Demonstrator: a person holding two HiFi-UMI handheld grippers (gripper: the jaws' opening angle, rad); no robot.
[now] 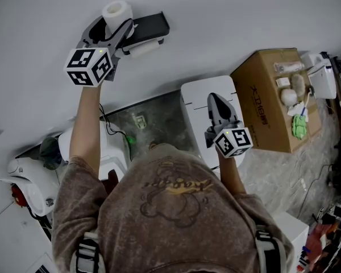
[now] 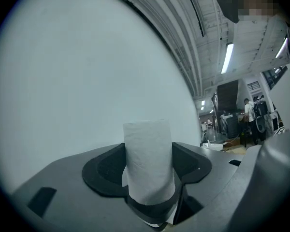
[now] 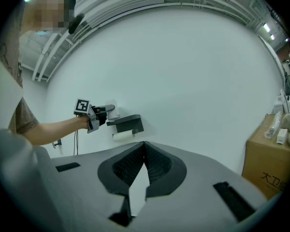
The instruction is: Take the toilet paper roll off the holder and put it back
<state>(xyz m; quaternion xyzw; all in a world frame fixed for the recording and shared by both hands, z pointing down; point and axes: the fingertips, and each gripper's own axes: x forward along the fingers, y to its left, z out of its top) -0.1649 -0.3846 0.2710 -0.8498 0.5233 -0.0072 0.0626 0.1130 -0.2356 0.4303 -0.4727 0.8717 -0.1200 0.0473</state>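
Note:
A white toilet paper roll stands upright between the jaws of my left gripper, which is shut on it, close to the white wall. In the left gripper view the roll fills the gap between the dark pads. The black wall holder is just right of the roll, with a thin white tube below it; the right gripper view shows the holder too. My right gripper hangs lower in front of the person, shut and empty, its tips meeting.
A brown cardboard box with small white and green items on top stands at the right. A white cabinet sits under the right gripper. A white device and cables lie at the lower left.

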